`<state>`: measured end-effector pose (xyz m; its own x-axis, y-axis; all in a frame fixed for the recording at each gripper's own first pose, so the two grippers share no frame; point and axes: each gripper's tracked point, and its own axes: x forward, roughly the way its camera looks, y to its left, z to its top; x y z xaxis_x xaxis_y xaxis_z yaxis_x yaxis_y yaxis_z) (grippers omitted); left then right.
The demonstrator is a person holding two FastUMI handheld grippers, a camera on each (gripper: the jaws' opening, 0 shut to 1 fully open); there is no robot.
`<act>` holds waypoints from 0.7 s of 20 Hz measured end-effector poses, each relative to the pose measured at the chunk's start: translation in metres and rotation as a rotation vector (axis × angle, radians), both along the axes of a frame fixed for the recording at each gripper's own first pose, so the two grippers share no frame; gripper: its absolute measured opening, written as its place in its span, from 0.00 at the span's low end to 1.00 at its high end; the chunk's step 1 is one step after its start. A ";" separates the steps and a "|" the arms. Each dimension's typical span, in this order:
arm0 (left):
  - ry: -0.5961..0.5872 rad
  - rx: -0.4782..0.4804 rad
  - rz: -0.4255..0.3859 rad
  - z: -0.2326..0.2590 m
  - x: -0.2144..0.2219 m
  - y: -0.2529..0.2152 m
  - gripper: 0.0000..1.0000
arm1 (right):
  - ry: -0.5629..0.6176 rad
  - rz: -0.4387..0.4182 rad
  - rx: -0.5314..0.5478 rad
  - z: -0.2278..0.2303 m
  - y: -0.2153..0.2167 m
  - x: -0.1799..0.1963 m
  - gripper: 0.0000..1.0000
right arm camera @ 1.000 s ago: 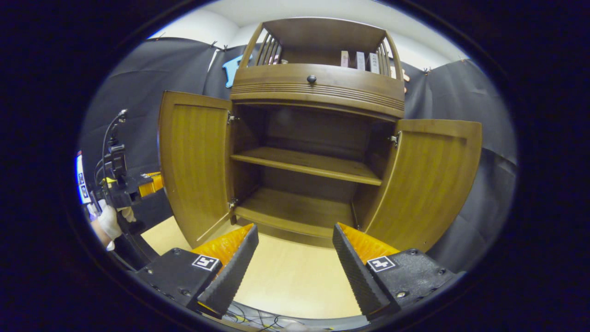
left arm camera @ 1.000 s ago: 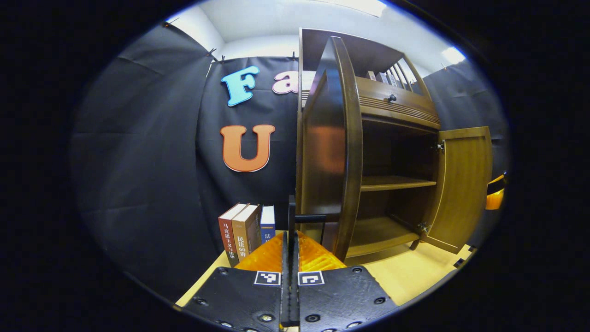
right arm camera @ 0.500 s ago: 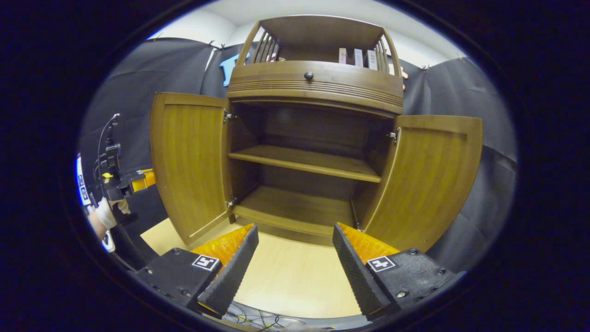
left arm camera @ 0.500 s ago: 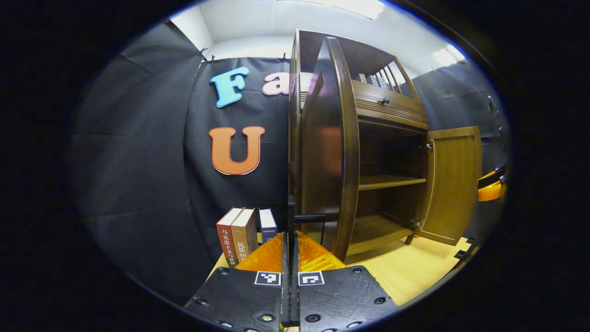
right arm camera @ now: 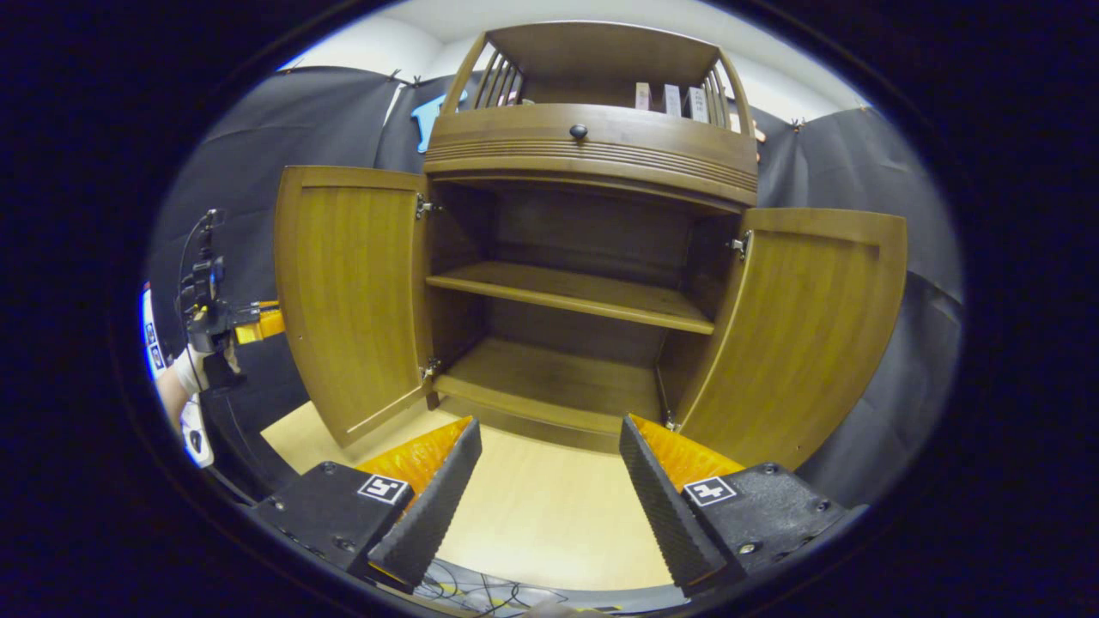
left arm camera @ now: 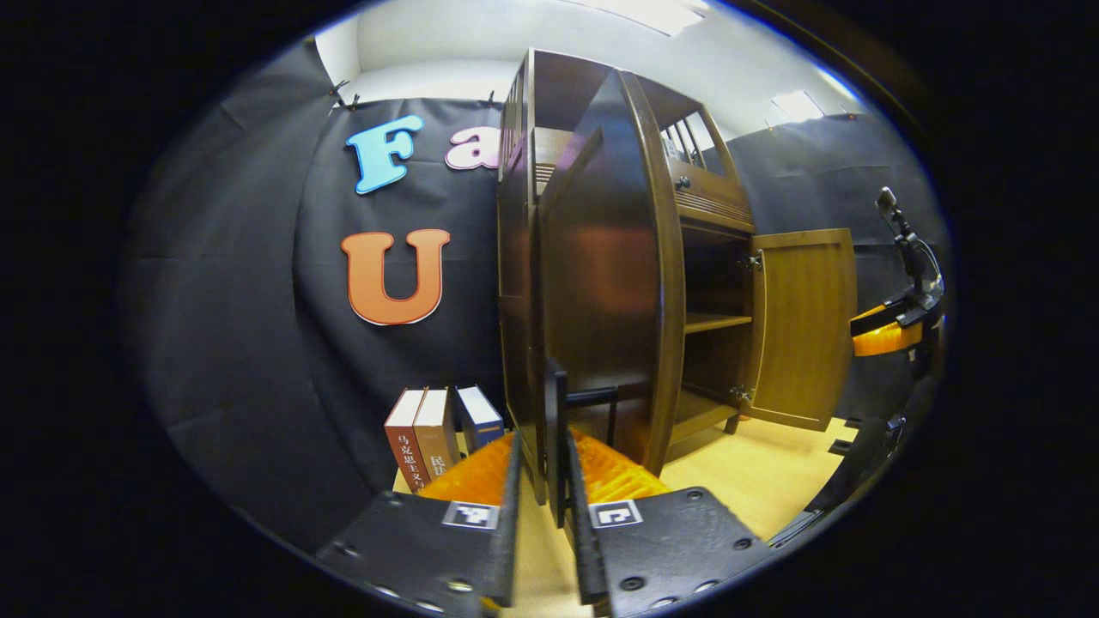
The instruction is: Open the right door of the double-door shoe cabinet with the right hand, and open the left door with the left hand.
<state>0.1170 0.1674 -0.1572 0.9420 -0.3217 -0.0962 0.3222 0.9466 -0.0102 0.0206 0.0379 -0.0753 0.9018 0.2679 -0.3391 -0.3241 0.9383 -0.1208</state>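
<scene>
Both doors swung wide in the right gripper view: left door (right arm camera: 352, 292) at centre left, right door (right arm camera: 803, 330) at centre right, cabinet (right arm camera: 592, 146) between. Right gripper (right arm camera: 549, 489) at bottom centre, jaws spread, holding nothing. Left gripper (left arm camera: 549, 506) at bottom centre of its view, jaws slightly parted around the left door's black handle (left arm camera: 556, 429); contact unclear. Books (left arm camera: 429, 433) at lower left.

Dark brown double-door shoe cabinet (right arm camera: 592, 154) standing upright on the worktop, left door (right arm camera: 352, 292) and right door (right arm camera: 803, 330) both swung wide, 2 bare shelves (right arm camera: 571, 296) exposed inside.
</scene>
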 end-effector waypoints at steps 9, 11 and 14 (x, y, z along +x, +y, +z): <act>0.147 0.084 0.355 -0.023 -0.071 0.041 0.97 | -0.047 0.063 0.060 0.016 0.001 0.004 1.00; 0.130 0.114 0.425 -0.004 -0.091 0.028 0.96 | -0.060 0.077 0.081 0.022 -0.002 0.005 1.00; 0.094 0.111 0.484 0.032 -0.108 -0.005 0.96 | -0.076 0.067 0.106 0.026 -0.005 0.006 1.00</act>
